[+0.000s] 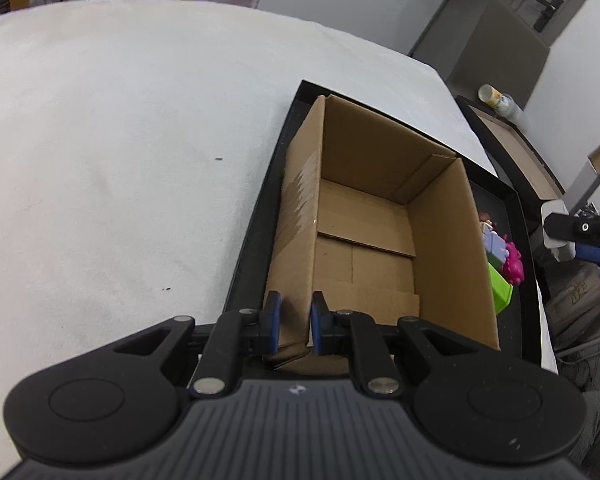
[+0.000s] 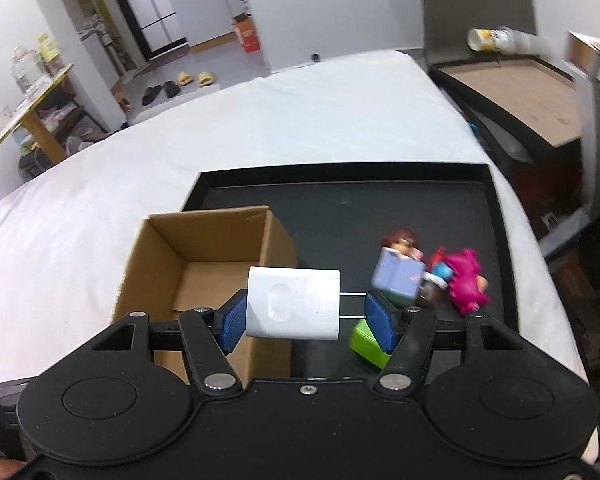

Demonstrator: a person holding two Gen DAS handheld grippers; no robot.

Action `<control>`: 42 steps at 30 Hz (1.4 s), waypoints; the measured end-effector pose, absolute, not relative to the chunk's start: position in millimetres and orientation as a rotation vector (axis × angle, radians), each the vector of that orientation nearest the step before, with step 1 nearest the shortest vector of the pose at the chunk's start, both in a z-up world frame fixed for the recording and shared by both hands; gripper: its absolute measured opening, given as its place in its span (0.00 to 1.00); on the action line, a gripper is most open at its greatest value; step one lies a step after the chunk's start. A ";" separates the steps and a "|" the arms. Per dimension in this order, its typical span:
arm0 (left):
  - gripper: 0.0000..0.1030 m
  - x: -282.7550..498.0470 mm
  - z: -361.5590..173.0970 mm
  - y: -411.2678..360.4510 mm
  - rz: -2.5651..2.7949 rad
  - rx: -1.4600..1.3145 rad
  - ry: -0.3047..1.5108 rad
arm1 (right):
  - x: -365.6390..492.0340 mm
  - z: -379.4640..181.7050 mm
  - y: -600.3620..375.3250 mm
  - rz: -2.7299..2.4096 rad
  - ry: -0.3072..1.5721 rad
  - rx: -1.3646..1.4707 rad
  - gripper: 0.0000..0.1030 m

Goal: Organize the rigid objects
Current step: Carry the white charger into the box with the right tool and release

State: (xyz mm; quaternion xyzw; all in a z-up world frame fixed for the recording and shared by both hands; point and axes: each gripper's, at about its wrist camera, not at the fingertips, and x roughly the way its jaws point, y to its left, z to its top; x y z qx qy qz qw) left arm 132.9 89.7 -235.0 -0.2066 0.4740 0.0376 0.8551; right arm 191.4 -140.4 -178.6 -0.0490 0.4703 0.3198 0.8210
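Left gripper point(image 1: 294, 322): pinched on the near wall of the cardboard box point(image 1: 380, 216).
Right gripper point(image 2: 306, 314): clamps a white charger point(image 2: 294, 304), prongs against one pad, above the box's right edge.
Tray point(image 2: 340, 204): black, holding the box; bare floor behind it.
Toys point(image 2: 432, 276): clustered right of the box.

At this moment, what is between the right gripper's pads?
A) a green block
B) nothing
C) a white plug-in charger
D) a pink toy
C: the right gripper is shut on the white charger, one pad on its body and the other on the prong tips, above the black tray.
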 end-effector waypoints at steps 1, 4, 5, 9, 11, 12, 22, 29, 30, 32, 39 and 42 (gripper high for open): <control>0.14 133.3 -235.1 91.1 0.082 -0.439 0.997 | 191.7 -178.4 -135.9 0.691 1.000 -0.109 0.59; 0.14 135.1 -235.3 92.0 0.087 -0.440 0.997 | 192.0 -176.9 -121.6 0.719 0.997 -0.121 0.59; 0.14 135.8 -235.6 92.1 0.089 -0.441 0.995 | 192.4 -177.0 -116.2 0.728 0.997 -0.125 0.59; 0.14 137.3 -236.8 93.4 0.091 -0.437 0.987 | 190.8 -178.6 -97.1 0.762 1.003 -0.140 0.59; 0.14 139.2 -237.2 94.3 0.093 -0.441 0.987 | 190.8 -180.9 -88.6 0.775 1.006 -0.148 0.59; 0.14 139.1 -238.0 95.2 0.094 -0.445 0.986 | 190.3 -182.2 -86.2 0.778 1.009 -0.150 0.59; 0.14 145.3 -239.8 101.1 0.089 -0.481 0.991 | 190.1 -189.6 -52.9 0.812 1.043 -0.167 0.59; 0.15 147.7 -240.6 103.3 0.090 -0.499 0.992 | 193.0 -200.3 -30.7 0.817 1.061 -0.189 0.59; 0.15 148.2 -240.9 104.1 0.090 -0.505 0.992 | 193.5 -201.5 -27.7 0.819 1.062 -0.190 0.59; 0.15 149.1 -241.4 105.2 0.093 -0.514 0.992 | 195.4 -203.5 -22.5 0.817 1.058 -0.194 0.59; 0.16 151.5 -243.0 105.2 0.096 -0.517 0.997 | 202.5 -214.8 -4.7 0.829 1.022 -0.215 0.68; 0.17 152.1 -244.9 104.4 0.094 -0.522 1.002 | 209.3 -217.0 -6.9 0.795 1.048 -0.210 0.69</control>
